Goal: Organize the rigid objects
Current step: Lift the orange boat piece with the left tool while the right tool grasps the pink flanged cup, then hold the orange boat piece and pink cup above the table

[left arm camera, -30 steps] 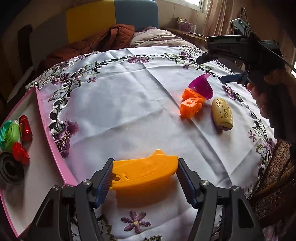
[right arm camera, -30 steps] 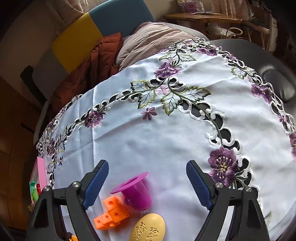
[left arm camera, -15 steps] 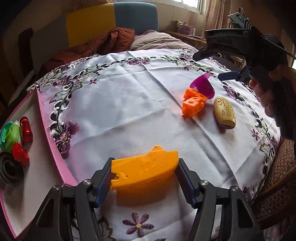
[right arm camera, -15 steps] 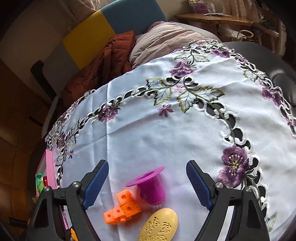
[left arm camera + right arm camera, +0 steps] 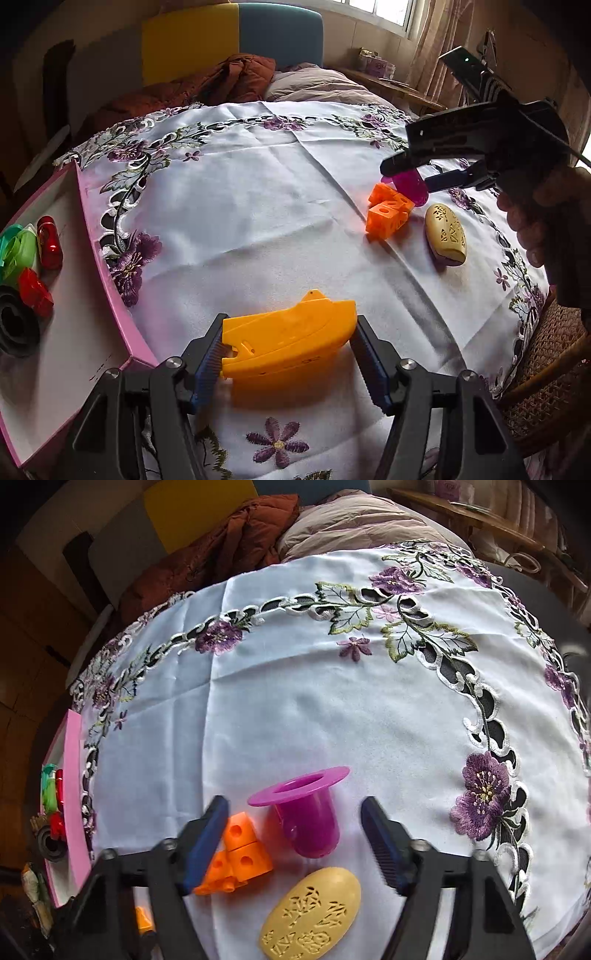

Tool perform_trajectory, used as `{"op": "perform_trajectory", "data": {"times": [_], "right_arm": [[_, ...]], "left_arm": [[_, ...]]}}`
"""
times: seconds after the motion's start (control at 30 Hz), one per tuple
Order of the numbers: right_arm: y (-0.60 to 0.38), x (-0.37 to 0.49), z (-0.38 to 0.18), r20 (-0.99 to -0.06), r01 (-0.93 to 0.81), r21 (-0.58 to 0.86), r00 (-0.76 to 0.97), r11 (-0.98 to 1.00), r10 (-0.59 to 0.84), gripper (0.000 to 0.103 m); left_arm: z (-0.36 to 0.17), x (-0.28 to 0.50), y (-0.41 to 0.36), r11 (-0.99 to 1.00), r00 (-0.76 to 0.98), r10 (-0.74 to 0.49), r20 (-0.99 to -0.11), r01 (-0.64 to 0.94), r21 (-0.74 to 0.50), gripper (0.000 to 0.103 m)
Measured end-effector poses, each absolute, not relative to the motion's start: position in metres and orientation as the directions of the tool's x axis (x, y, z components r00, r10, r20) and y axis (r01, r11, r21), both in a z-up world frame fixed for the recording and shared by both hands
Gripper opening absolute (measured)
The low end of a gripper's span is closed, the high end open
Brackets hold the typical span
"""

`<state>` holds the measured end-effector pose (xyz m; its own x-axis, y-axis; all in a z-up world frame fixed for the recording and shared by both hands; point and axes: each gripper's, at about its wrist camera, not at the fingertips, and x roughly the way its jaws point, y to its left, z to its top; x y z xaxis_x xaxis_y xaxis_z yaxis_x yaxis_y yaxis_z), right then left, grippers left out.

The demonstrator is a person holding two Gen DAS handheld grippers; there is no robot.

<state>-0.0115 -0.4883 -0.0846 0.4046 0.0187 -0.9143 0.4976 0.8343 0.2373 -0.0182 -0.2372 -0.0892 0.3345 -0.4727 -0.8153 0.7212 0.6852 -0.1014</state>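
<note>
My left gripper [image 5: 290, 354] is shut on a yellow-orange toy boat [image 5: 288, 334] and holds it just above the tablecloth, right of the pink tray [image 5: 107, 266]. My right gripper [image 5: 295, 834] is open, its jaws on either side of a magenta flanged cup [image 5: 310, 812] lying on its side. Orange linked cubes [image 5: 240, 853] touch the cup's left side, and a cream carved oval [image 5: 314, 915] lies below. In the left wrist view the right gripper [image 5: 417, 173] hovers over the cup [image 5: 410, 186], with the cubes [image 5: 388, 214] and the oval [image 5: 445, 234] beside it.
The tray holds red pieces [image 5: 48, 242], green rings [image 5: 16, 251] and a dark roll [image 5: 14, 325]. The embroidered white cloth [image 5: 258, 206] covers a round table. A wicker chair [image 5: 546, 365] stands at the right; a sofa with clothes [image 5: 229, 81] is behind.
My right gripper has come down and forward until its jaws flank the magenta cup. My left gripper has lifted the boat slightly and stayed shut on it.
</note>
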Motion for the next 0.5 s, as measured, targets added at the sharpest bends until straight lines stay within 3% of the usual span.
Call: {"op": "perform_trajectory", "data": {"times": [0.03,0.27,0.5], "right_arm": [[-0.4880,-0.0082,-0.0906,-0.926,0.502,0.199,0.378,0.841,-0.007,0.033],[-0.4809,-0.0012,-0.0947,-0.919,0.460,0.102,0.384,0.882,-0.094,0.033],[-0.4837,-0.0012,-0.0954,-0.919,0.479,0.120,0.385,0.869,-0.085,0.033]], "left_arm": [[-0.0892,-0.0182,-0.2371,0.685,0.334,-0.473,-0.815,0.721,-0.102,0.066],[-0.0894,-0.0187,-0.2373,0.690,0.340,-0.474,-0.812,0.716,-0.103,0.066],[-0.0886,-0.0216,-0.2369,0.693,0.358,-0.468,-0.808,0.716,-0.084,0.066]]}}
